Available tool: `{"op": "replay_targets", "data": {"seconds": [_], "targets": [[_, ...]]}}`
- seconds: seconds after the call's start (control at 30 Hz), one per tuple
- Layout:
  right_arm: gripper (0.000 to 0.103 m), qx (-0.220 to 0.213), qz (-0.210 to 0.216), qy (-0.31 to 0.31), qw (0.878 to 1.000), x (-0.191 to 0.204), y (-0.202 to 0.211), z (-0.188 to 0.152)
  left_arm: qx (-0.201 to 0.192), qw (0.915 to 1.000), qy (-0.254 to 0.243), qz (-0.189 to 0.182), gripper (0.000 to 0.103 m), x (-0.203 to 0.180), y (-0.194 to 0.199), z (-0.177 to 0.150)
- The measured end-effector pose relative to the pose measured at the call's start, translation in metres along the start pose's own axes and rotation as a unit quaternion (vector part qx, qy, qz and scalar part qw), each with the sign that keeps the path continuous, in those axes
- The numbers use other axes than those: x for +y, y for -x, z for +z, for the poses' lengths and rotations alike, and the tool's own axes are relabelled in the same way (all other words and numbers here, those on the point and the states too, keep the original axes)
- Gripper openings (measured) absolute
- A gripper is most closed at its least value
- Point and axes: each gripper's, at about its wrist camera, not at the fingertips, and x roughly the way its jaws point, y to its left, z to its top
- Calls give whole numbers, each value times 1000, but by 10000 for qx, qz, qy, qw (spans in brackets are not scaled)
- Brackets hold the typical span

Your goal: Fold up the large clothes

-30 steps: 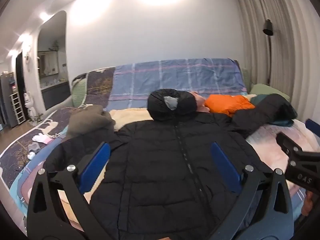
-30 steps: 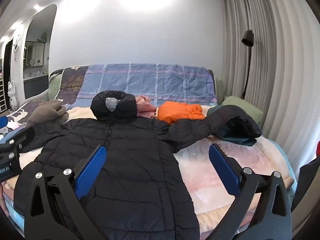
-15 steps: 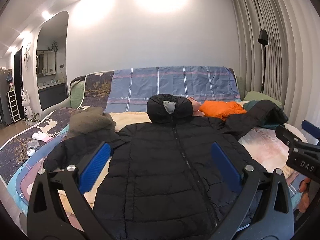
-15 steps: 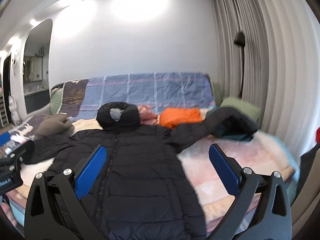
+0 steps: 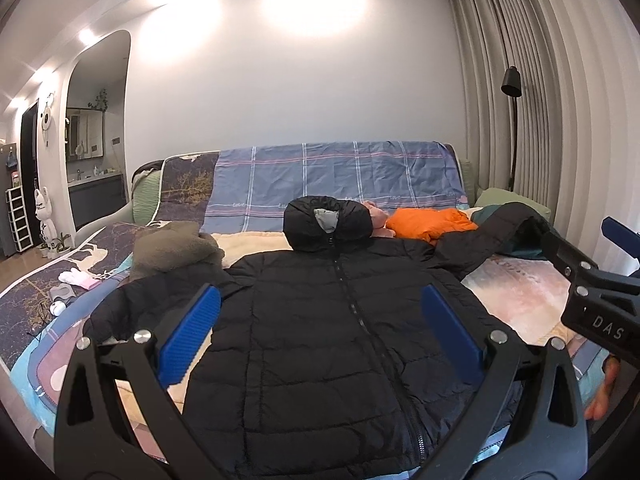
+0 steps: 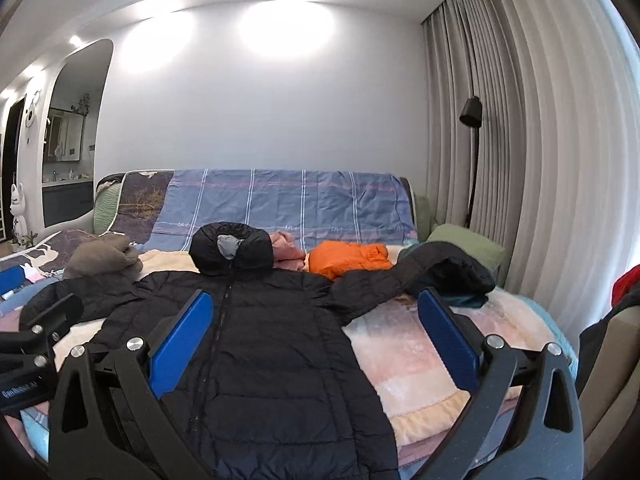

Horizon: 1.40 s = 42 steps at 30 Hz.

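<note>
The left gripper's fingers (image 5: 188, 336) stand spread wide and empty, and so do the right gripper's fingers (image 6: 448, 336); neither touches cloth. Over the last second both cameras have risen and tipped back: more wall and ceiling shows, and the black puffer jacket (image 5: 332, 320) sits lower and further off in each view.

Going left to right across the bed (image 5: 520, 292): the left sleeve (image 5: 132, 304) lies spread beside an olive fleece bundle (image 5: 172, 248); the zipped body lies flat, front up, with the hood (image 5: 328, 220) at the top; the right sleeve (image 6: 384, 280) stretches out towards an orange garment (image 6: 348, 258) and drapes over a dark teal item (image 6: 460, 298).

I judge the spreading finished and no fold yet made. The pull-back looks like a pause to size up the first fold, likely bringing one sleeve across the chest. The right sleeve's cuff, resting on other clothes, may drag them along.
</note>
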Motion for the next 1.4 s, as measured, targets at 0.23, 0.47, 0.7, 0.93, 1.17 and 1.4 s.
{"op": "replay_targets", "data": {"seconds": [0.23,0.47,0.7,0.93,1.17,1.4], "targets": [[102,233,136,17,9996,2,-19,5,113,9998,-78,-176,101,-4,-20,4],[102,485,160,176,9985,8,-54,7,474,9987,16,-183,101,-4,-60,10],[102,731,339,195,9966,10,-81,2,683,9976,36,-113,101,-3,-88,10],[102,901,756,105,9930,12,-101,3,891,9960,-4,-92,101,-5,-112,11],[102,980,767,40,9922,12,-128,9,1021,9947,12,-151,101,-4,-141,16],[102,1144,742,82,9906,14,-169,14,1220,9924,-54,-147,101,-4,-186,22]]}}
